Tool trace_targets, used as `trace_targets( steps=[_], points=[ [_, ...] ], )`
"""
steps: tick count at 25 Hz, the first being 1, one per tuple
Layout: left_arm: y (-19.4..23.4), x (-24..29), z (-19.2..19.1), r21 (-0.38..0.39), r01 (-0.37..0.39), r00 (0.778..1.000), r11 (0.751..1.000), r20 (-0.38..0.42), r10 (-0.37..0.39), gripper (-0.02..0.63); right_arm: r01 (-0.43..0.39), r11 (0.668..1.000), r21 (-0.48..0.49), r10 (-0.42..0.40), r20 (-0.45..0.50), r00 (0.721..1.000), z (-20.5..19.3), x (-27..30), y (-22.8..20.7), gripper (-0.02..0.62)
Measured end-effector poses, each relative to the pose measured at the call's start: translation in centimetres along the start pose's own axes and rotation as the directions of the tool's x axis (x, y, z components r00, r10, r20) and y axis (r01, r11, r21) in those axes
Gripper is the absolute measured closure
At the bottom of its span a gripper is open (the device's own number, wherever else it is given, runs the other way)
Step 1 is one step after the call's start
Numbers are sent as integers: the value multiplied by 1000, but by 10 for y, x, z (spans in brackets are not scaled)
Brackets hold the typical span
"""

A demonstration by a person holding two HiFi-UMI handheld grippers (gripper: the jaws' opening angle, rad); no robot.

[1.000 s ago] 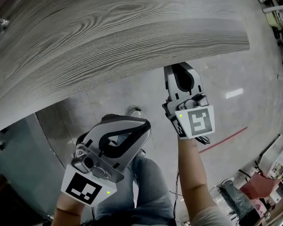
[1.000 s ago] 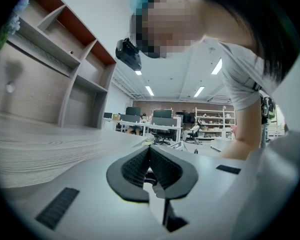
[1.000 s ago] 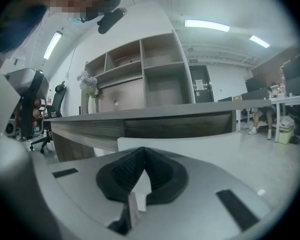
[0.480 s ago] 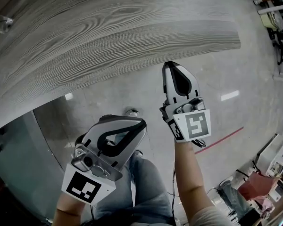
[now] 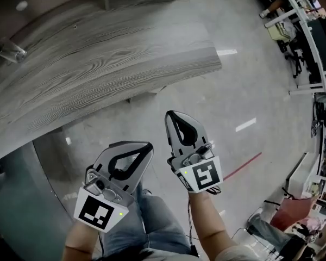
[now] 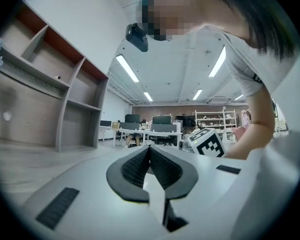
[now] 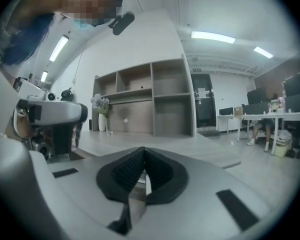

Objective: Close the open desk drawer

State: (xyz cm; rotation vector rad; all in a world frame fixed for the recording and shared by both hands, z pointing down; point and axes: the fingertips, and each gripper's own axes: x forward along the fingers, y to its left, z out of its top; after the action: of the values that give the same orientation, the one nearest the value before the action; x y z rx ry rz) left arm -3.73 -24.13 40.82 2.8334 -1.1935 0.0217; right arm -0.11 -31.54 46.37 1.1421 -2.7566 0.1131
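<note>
The grey wood-grain desk top point(image 5: 98, 64) fills the upper left of the head view, seen from above. No drawer shows in any view. My left gripper point(image 5: 148, 144) is held low near my lap, jaws shut with nothing between them, pointing toward the desk edge. Beside it, my right gripper point(image 5: 171, 113) is also shut and empty, a short way from the desk's front edge. In the left gripper view the left gripper point(image 6: 149, 147) has its dark pads pressed together. In the right gripper view the right gripper point(image 7: 142, 149) is closed the same way.
A grey panel point(image 5: 22, 189) stands below the desk at left. My jeans-clad legs point(image 5: 152, 227) are under the grippers. A red line point(image 5: 244, 165) crosses the shiny floor. Chairs and clutter point(image 5: 293, 26) line the right edge. An open shelf unit point(image 7: 140, 101) stands beyond the desk.
The desk now lies farther off and smaller in the head view. Both grippers have come back from its edge toward my body, the right one moving left and down. Jaws stayed shut.
</note>
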Motion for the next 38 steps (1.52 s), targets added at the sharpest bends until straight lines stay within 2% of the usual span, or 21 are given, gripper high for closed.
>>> trace_targets(
  steps=[7,11,17,26,38],
  points=[
    [-17,4,83,16,11,1000,1000,19,-11,595,-2,1000,2,1,103,995,117,-53,10,586],
    [-24,-3,102,12,2,1000,1000,3,-2,595,-1,999,-49,8,126,992,152,-78,24,586],
    [-56,-7,133,11,-20,1000,1000,2,20,595,-9,999,-47,17,173,985,196,-134,37,586],
    [-101,-11,173,41,-1,999,999,35,-1,595,-25,998,-53,36,211,977,232,-192,59,586],
    [-139,-27,190,55,16,999,998,50,-19,595,-86,994,-73,100,220,970,236,-222,99,587]
  ],
)
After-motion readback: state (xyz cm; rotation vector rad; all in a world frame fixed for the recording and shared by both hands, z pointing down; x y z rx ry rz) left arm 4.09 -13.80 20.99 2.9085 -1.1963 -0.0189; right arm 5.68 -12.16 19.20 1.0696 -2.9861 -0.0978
